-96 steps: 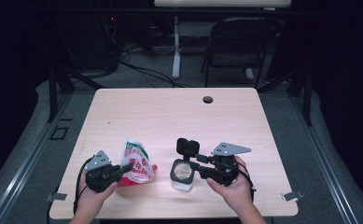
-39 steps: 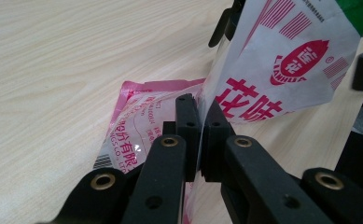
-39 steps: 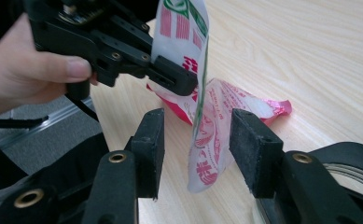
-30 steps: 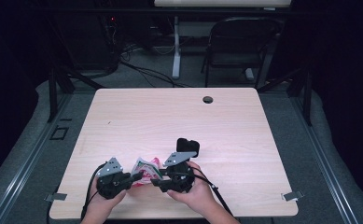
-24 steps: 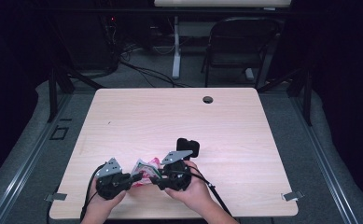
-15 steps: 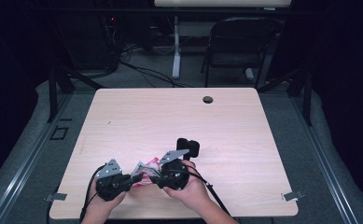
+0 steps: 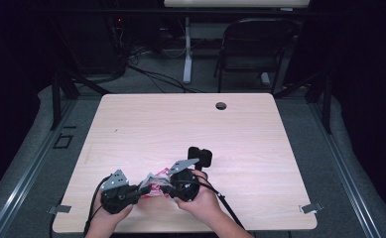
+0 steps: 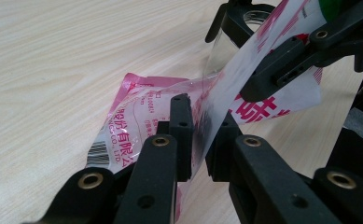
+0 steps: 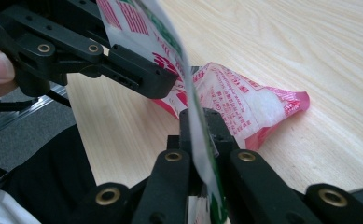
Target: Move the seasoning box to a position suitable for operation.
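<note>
Near the front edge of the pale wooden surface, a pink-and-white printed packet is stretched between the two tools. Its long axis runs roughly left to right in the high view, parallel to that front edge, with one end toward each hand.

The left tool has its jaws narrow around one film edge of the packet. The film passes between them, and the jaws have just been opening slightly; a small gap shows beside the film, so whether the pads truly press on it is hard to judge. In the left gripper view, the barcode end of the packet lies low on the wood while the rest rises toward the other tool.

The right tool has just been closing and now pinches the packet's thin edge tightly, the film standing upright between its jaws. In the right gripper view, the packet's sealed pink corner points away across the wood and rests on it.

A small black object stands just behind the right hand.
</note>
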Action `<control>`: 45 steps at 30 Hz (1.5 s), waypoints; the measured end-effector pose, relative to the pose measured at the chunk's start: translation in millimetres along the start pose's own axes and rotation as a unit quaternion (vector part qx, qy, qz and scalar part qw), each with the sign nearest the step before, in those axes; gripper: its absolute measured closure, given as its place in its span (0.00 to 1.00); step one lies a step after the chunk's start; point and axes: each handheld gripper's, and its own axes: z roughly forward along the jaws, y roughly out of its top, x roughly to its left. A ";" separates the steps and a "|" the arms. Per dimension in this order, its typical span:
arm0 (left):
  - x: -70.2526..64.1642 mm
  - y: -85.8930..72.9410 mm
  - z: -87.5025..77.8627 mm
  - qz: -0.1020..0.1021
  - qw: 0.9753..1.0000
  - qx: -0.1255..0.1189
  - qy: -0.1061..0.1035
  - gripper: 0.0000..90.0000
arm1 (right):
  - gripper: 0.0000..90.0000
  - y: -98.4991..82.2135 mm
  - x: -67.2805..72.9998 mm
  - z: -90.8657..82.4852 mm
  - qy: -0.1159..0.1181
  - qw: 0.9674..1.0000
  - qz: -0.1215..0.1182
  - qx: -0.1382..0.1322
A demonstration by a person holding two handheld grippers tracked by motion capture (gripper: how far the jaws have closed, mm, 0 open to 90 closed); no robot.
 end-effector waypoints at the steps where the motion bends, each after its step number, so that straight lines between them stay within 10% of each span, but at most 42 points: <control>1: 0.1 -0.8 0.7 -0.001 1.000 -0.007 0.001 0.91 | 0.99 0.5 -0.2 -0.1 0.000 1.000 -0.004 0.002; 21: 12.4 -17.3 1.9 0.035 0.999 -0.002 0.032 0.54 | 1.00 3.6 0.4 -0.8 0.014 1.000 -0.016 -0.020; 45: 29.1 -29.6 9.8 0.036 0.999 -0.004 -0.016 0.37 | 1.00 6.6 -4.8 -19.0 0.037 0.998 -0.025 -0.038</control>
